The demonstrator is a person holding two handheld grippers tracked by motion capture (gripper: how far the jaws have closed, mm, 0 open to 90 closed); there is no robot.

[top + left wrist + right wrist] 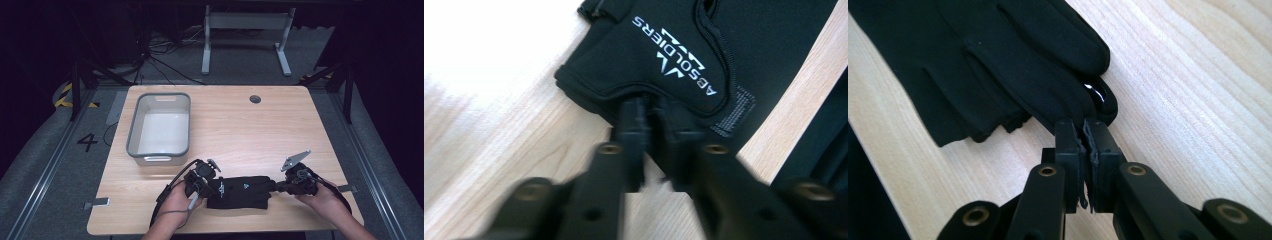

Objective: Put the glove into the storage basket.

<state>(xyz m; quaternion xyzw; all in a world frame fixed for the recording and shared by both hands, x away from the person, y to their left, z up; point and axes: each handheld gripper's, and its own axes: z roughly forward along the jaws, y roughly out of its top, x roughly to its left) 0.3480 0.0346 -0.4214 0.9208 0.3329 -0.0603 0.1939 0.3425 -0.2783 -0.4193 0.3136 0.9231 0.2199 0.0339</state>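
A black glove [245, 191] with white lettering lies flat near the table's front edge, between my two grippers. My left gripper [207, 186] is at its left end; in the left gripper view my left gripper [651, 112] has its jaws shut on the cuff edge of the glove [664, 45]. My right gripper [280, 188] is at the right end. In the right gripper view my right gripper [1083, 127] pinches the tip of one finger of the glove [998, 55]. A hand holds each gripper from the near side.
A grey plastic bin [134, 135], empty, stands at the table's left, beyond the left gripper. The wooden table [240, 125] has a round cable hole [255, 99] near its far edge. A white frame stands on the floor behind.
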